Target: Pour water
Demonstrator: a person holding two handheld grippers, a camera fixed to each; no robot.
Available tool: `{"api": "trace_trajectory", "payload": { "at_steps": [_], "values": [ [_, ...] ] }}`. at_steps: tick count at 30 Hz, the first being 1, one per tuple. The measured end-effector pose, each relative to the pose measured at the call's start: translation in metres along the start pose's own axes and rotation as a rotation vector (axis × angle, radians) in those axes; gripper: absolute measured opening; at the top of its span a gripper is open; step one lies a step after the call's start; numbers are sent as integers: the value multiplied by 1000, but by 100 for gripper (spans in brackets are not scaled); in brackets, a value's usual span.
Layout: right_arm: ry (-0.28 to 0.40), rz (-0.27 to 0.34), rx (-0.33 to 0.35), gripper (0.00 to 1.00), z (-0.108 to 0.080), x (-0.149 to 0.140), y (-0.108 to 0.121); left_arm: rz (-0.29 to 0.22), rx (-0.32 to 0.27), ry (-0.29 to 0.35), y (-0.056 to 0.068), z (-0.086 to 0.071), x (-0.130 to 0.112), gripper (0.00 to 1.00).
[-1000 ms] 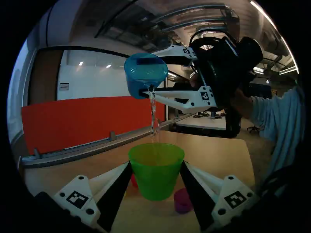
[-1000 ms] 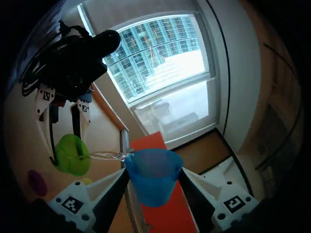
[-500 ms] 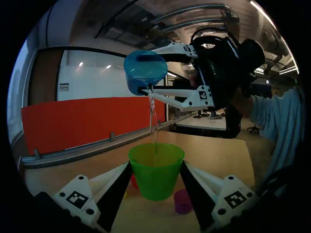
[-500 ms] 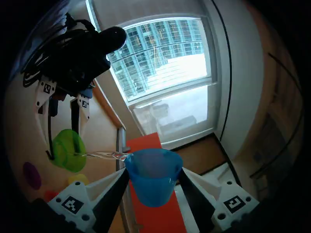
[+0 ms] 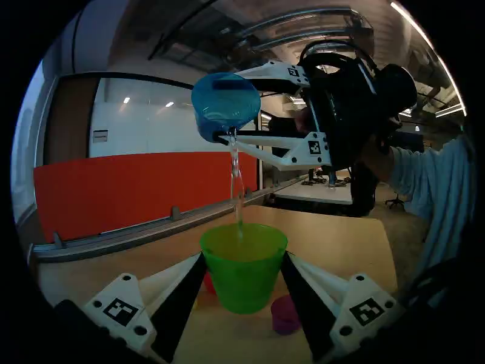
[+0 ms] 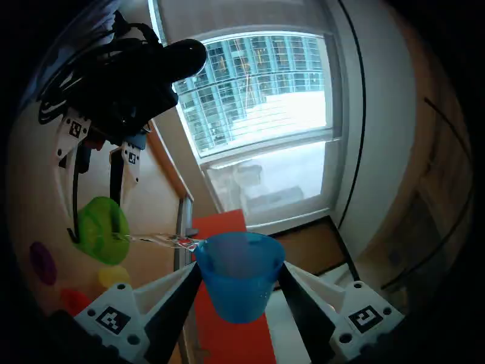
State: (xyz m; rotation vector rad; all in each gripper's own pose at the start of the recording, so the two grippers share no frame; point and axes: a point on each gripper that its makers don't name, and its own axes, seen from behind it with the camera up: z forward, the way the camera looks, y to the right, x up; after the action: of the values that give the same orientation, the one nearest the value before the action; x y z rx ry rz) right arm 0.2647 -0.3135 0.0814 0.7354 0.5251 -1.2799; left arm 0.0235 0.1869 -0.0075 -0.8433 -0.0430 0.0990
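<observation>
Orange-red panelling (image 5: 121, 188) runs along the far left of the left gripper view, behind a wooden table (image 5: 339, 236). Towards the middle, the left gripper (image 5: 244, 258) has both fingers pressed against the sides of an upright green cup (image 5: 244, 273), which stands on or just above the table; I cannot tell which. Straight above it hangs a blue cup (image 5: 224, 112), tipped over with its mouth towards the camera, and a thin stream of water (image 5: 235, 182) falls from its lip into the green cup. The right gripper (image 5: 233, 108) clamps the blue cup between its two white fingers, reaching in from the right, where a hand in a pale sleeve (image 5: 436, 182) holds it. A small purple cup (image 5: 284, 312) sits low on the table, just right of the green one.

In the right gripper view, purple, yellow (image 6: 112, 276) and red (image 6: 76, 298) little cups lie at the left beside the green cup, the water arcs across, and a bright window (image 6: 267, 109) fills the right.
</observation>
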Motion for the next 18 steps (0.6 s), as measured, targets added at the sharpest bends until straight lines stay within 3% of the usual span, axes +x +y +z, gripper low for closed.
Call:
{"api": "trace_trajectory", "payload": {
  "at_steps": [18],
  "values": [
    [7,-94,-6,89,7,8,6,-7,-3,0,1,0,0,85]
  ]
}}
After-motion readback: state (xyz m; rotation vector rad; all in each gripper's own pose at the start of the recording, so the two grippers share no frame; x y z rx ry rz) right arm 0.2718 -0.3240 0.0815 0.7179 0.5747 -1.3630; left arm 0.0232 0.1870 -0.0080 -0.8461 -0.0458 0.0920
